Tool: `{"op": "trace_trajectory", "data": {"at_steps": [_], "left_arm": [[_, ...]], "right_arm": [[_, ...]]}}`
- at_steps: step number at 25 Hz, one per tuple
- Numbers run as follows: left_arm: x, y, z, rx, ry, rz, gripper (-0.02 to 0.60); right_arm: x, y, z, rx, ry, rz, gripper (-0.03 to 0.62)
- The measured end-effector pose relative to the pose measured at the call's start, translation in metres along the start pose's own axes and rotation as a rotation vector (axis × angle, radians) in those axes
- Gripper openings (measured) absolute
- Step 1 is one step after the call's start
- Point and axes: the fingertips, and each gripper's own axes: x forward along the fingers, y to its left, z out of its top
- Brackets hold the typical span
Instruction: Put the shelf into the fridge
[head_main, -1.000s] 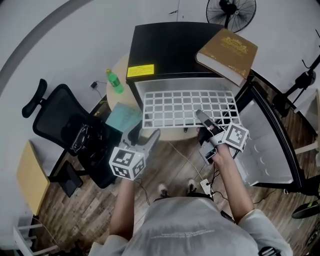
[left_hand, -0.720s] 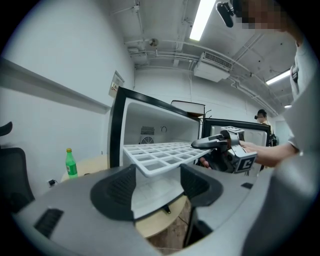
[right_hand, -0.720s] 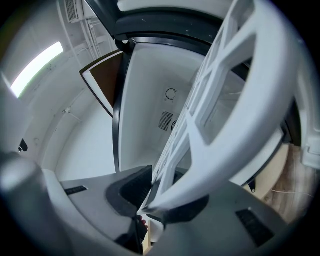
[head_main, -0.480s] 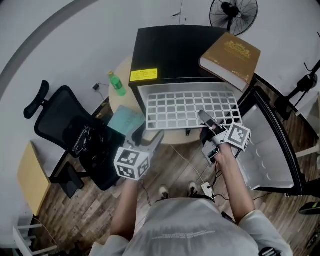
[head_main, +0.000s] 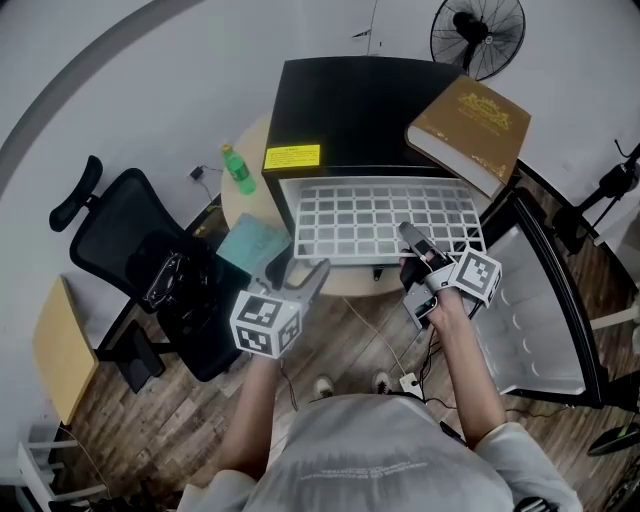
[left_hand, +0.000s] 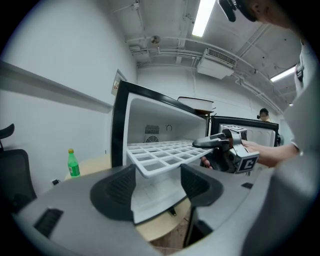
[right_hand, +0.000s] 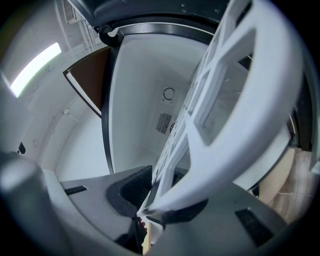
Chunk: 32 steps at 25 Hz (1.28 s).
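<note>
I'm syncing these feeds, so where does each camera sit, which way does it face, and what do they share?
Head view: on the person's head, facing steeply down at fridge, shelf, both forearms, left gripper and right gripper.
Left gripper view: on the left gripper, looking along its open jaws at the shelf's corner and fridge interior; the right gripper shows.
Right gripper view: on the right gripper, looking along jaws clamped on the shelf's edge into the fridge.
Shared: all show shelf and fridge.

We cannot read any words here. A yellow label (head_main: 292, 156) sits on top of the black fridge (head_main: 350, 100), but its print is too small for us. The gold print on the brown book (head_main: 470, 120) is blurry, and so is the faint line on the shirt (head_main: 355, 468).
</note>
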Motion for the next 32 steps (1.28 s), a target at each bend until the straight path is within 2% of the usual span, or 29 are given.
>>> {"op": "trace_trajectory", "data": {"at_steps": [5,8,12,15,20,32], "left_arm": [[0.005,0.003,0.000,-0.013,0.005,0.020,0.282],[0.004,0.005,0.000,-0.005,0.008,0.001,0.282],[-0.006,0.008,0.005,0.032,-0.005,-0.006,0.224],[-0.007,0.010,0.006,0.030,-0.012,0.006,0.195],[-0.004,0.012,0.006,0.004,-0.021,0.037,0.192],[0.012,0.022,0.009,-0.052,-0.017,0.059,0.193]], "right_arm": [[0.006,-0.005,0.005,0.019,-0.012,-0.005,0.072],[0.008,-0.005,0.005,0.021,-0.009,-0.003,0.072],[0.008,-0.004,0.005,0.027,-0.005,0.001,0.072],[0.008,-0.005,0.005,0.022,-0.007,-0.002,0.072],[0.011,-0.007,0.008,0.017,-0.009,-0.007,0.072],[0.025,-0.014,0.019,0.034,-0.018,-0.011,0.072]]}}
